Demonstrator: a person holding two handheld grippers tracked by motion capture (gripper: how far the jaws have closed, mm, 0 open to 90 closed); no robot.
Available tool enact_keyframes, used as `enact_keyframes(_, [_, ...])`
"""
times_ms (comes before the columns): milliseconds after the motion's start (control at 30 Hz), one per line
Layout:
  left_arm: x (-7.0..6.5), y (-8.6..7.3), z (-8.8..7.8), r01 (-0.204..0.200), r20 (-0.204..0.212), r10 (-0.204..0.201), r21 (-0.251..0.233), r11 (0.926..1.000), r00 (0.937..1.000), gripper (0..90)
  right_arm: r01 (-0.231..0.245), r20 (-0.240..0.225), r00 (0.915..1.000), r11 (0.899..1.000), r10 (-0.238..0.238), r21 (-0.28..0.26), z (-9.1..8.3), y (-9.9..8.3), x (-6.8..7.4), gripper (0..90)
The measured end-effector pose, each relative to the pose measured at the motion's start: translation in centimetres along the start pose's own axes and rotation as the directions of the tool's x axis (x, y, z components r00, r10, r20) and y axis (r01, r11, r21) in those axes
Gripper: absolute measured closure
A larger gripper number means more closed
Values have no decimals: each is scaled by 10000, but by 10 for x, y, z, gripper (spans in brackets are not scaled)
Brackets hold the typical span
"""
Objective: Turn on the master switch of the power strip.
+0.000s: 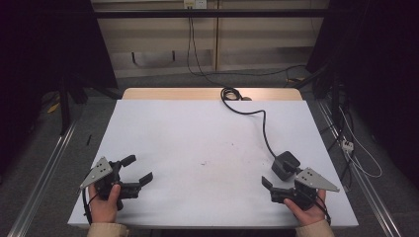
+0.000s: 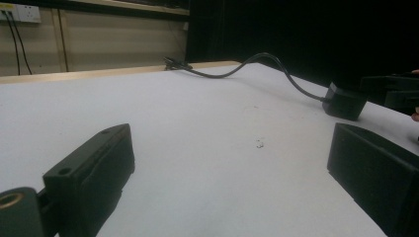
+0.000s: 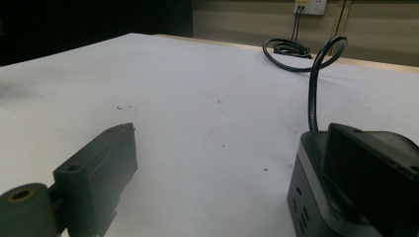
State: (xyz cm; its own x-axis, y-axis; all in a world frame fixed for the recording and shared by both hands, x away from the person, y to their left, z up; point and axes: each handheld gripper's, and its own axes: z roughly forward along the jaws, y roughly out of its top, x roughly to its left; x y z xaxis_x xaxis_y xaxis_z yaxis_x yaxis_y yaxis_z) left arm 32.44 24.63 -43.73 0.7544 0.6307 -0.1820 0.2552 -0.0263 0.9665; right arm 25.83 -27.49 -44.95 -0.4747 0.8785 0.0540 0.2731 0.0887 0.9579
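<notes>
A black socket cube (image 1: 285,164) lies at the right of the white table top (image 1: 197,148), and its black cable (image 1: 263,129) runs off to the far edge. My right gripper (image 1: 278,177) is open at the near right, one jaw lying against the cube and the other out over bare table. In the right gripper view the cube (image 3: 309,197) sits under the right-hand jaw, with my right gripper (image 3: 230,143) open. My left gripper (image 1: 138,169) stands open at the near left with nothing between its fingers. The left gripper view has my left gripper (image 2: 232,138) open and the cube (image 2: 344,101) far off.
The cable coils (image 1: 230,94) at the table's far edge, where a wooden strip (image 1: 168,93) shows. A few dark specks (image 1: 232,144) mark the middle of the top. Metal rails (image 1: 49,163) run along the floor on both sides, and loose wires (image 1: 356,153) lie at the right.
</notes>
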Motion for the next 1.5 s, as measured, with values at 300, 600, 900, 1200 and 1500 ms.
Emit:
enact_keyframes(300, [0,0,0,-28,-21,28,40,10000,10000,39,9,65,10000,10000,-9,-4,0,3,-3,70])
enact_keyframes(600, [0,0,0,-47,-56,47,88,10000,10000,39,-36,175,9998,10000,36,-27,0,5,-8,83])
enact_keyframes(900, [0,0,1,-56,-51,57,110,9999,10000,39,-15,205,9998,10000,15,-30,0,7,-11,113])
enact_keyframes(1200, [-1,0,1,-39,-33,39,101,9999,10000,39,-69,334,9994,10000,70,-9,1,7,-16,126])
enact_keyframes(1500, [0,0,1,-40,-38,40,88,10000,10000,39,-149,479,9987,9999,151,-34,-1,8,-22,140])
